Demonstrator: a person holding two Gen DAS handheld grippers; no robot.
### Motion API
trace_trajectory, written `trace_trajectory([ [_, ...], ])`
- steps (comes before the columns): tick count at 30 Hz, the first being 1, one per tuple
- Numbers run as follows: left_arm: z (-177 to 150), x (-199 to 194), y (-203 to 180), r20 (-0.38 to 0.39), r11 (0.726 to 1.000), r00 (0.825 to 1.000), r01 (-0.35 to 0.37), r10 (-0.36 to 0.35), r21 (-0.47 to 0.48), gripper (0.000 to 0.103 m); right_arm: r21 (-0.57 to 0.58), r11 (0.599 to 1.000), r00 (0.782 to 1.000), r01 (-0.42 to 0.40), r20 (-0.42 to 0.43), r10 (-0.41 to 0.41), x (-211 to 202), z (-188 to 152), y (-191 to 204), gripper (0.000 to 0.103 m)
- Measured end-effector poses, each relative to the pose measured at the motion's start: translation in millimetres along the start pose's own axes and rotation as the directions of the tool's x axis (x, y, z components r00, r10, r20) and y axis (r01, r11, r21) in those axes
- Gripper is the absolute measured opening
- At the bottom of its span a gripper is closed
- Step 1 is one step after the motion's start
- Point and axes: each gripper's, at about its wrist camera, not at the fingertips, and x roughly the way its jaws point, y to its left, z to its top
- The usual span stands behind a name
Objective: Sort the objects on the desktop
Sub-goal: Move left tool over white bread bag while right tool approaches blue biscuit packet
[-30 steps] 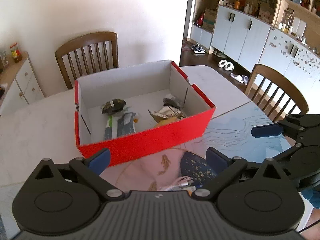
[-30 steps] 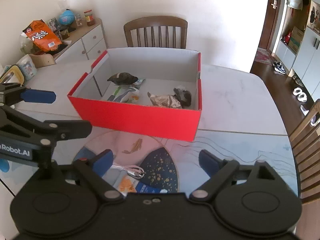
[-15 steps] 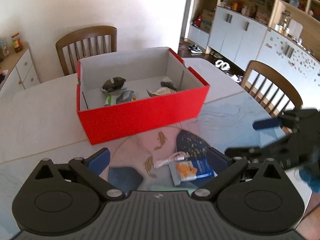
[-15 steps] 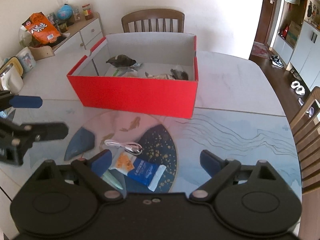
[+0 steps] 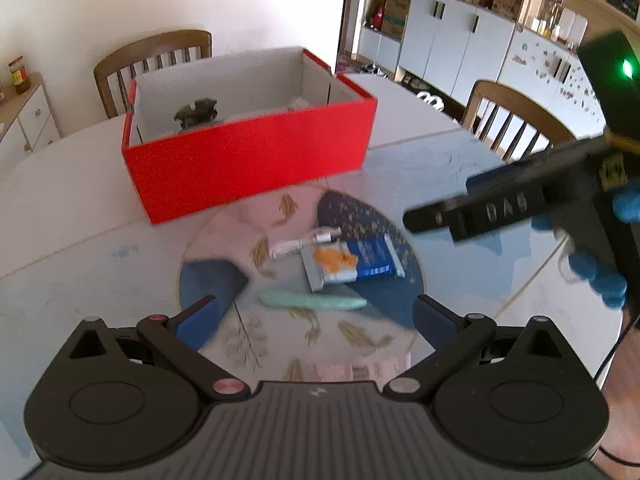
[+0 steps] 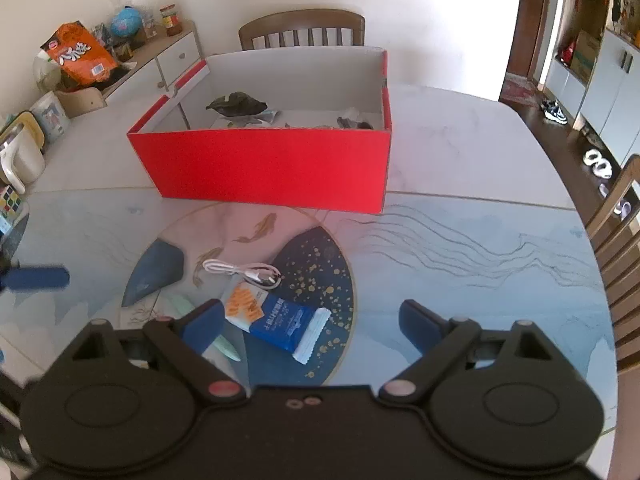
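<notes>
— What's laid out in front of you?

— Largest first: the round table [image 6: 460, 152], marble at the far half, painted fish-and-wave pattern near me. On it the red cardboard box [image 6: 272, 168], open-topped, already holding several wrappers and a dark crumpled item. Nearer me, on the painted disc: a blue-and-orange snack packet [image 6: 272, 316], a coiled white USB cable [image 6: 244, 270] just beyond it, and a pale green pen-like stick [image 5: 312, 300] on the near-left side of the packet.

— And your tools?

— My left gripper [image 5: 316, 316] has its jaws spread wide with nothing between them. My right gripper [image 6: 308, 320] is likewise wide apart and empty, hanging above the packet. In the left view the right one looks motion-blurred.

— Which piece first, and how?

— My judgement: the packet, since it lies between the right fingers. I'd come down with the jaws across its short width, pinch the body rather than the crimped white end, and lift clear before swinging over the box's near wall. The cable lies close to the packet's far edge, so I'd keep a fingertip from snagging a loop. The stick is thin and flat to the table; that one needs a low, square approach.
</notes>
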Motion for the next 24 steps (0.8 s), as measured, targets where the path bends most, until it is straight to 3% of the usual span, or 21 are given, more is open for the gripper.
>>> trace_trajectory([
  [12, -38, 12, -17, -0.039, 1.000, 0.999, 0.008, -0.007, 0.031, 0.103, -0.068, 0.998, 1.000, -0.011, -0.023, 0.009, 15, -12, 5, 0.094],
  [24, -51, 29, -18, -0.081, 1.000, 0.997, 0.015, -0.014, 0.017, 0.103, -0.033, 0.999, 0.997, -0.016, -0.073, 0.014, 51, -23, 3, 0.092],
])
